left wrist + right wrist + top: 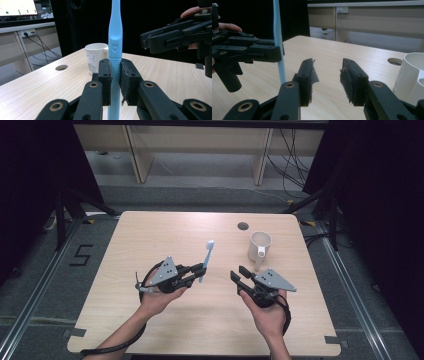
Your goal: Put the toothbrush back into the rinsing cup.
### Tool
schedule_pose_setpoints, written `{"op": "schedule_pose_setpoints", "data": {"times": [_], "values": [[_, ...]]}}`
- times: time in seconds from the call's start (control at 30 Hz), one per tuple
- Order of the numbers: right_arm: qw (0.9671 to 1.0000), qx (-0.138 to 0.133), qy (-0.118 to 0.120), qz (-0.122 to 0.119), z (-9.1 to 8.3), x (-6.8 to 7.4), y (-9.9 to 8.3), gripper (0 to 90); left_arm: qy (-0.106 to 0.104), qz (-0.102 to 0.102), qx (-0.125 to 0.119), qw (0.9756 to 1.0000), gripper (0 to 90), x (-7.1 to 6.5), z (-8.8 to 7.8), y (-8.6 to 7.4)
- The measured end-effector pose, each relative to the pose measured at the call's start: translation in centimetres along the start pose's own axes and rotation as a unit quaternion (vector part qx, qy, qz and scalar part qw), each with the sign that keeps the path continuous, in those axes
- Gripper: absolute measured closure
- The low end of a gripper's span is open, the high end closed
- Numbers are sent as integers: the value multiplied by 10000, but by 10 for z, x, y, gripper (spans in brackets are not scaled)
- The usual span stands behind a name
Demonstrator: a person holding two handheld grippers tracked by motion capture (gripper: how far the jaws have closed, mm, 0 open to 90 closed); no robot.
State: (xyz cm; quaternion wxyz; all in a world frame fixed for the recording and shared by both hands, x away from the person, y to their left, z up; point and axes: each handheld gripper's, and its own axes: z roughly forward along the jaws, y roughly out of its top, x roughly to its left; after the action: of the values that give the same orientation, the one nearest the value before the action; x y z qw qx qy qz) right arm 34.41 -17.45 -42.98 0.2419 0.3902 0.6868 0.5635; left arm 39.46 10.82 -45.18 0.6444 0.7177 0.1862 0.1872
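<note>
A light blue toothbrush [206, 256] stands upright over the middle of the wooden table [150, 320], head up. My left gripper [202, 272] is shut on its ribbed handle; in the left gripper view both pads press the toothbrush [115, 37] low on the handle. A little to its right my right gripper [237, 272] is open with nothing between its fingers, and its jaws point toward the brush. In the right gripper view the toothbrush [278, 37] rises at the left beyond my right gripper [328, 72]. A white mug [260, 246] stands upright behind the right gripper.
A round cable hole [243, 226] sits in the table near its far edge, behind the mug. Beyond the table are a grey floor, wooden shelf legs and loose cables. Black curtains close off both sides.
</note>
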Motion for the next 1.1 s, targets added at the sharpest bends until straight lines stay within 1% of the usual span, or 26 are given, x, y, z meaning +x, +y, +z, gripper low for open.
{"op": "schedule_pose_setpoints", "data": {"times": [0.1,0.13,0.17,0.2,0.23,0.27,0.33,0.37,0.4,0.43,0.47,0.5,0.53,0.57,0.6,0.67,0.7,0.73,0.77,0.8,0.83,0.93,0.97,1.0,1.03,1.1], "values": [[10000,-11,0,10,0,1,0,621,17,-9,-11,10000,788,0,0,0],[10000,-46,42,-30,1,1,1,621,21,-11,-10,10000,788,0,0,0],[10000,-56,17,-54,1,1,1,621,22,-4,-12,10000,788,1,1,0],[10000,-84,-14,-2,1,2,2,620,22,0,-4,10000,788,0,1,1],[10000,-84,-14,-2,1,2,2,620,25,-5,-1,10000,788,0,1,1],[9999,-123,20,30,2,3,3,620,11,21,10,10000,788,0,2,1],[9999,-156,-15,-6,1,3,4,620,6,37,9,10000,788,-2,4,1],[9999,-148,30,75,2,4,5,621,7,54,10,10000,788,-2,4,1],[9997,-207,61,129,1,6,7,624,12,46,1,10000,788,-3,5,2],[9997,-207,61,129,1,6,7,624,18,50,-4,10000,788,-3,6,2],[9997,-226,68,7,2,5,8,633,17,34,-2,10000,788,-4,7,2],[9996,-266,73,46,2,5,9,643,24,29,-9,10000,788,-4,8,2],[9996,-223,132,106,2,7,11,655,22,40,4,10000,788,-5,10,2],[9996,-223,132,106,2,7,11,655,22,40,4,10000,788,-5,10,2],[9996,-243,123,38,3,6,12,658,20,43,3,10000,788,-5,11,3],[9994,-275,194,41,4,8,13,664,35,44,0,10000,788,-6,13,4],[9996,-222,186,78,3,9,15,665,36,71,-1,10000,788,-6,14,4],[9994,-236,228,144,4,11,16,666,47,56,6,10000,788,-7,14,4],[9992,-271,276,97,5,11,17,667,57,71,6,10000,788,-7,15,4],[9994,-280,193,22,4,10,18,667,49,66,21,10000,788,-7,16,3],[9992,-305,239,128,4,11,19,667,60,76,38,9999,788,-8,17,3],[9990,-379,233,58,5,11,22,667,71,72,54,9999,788,-9,19,1],[9991,-353,211,52,5,11,23,664,83,83,48,9999,788,-10,20,1],[9990,-391,198,51,6,11,23,660,83,83,48,9999,788,-10,20,1],[9989,-384,254,117,7,12,24,655,83,66,36,9999,788,-11,21,1],[9988,-403,243,104,8,12,26,647,88,83,33,9999,788,-12,23,2]]}}
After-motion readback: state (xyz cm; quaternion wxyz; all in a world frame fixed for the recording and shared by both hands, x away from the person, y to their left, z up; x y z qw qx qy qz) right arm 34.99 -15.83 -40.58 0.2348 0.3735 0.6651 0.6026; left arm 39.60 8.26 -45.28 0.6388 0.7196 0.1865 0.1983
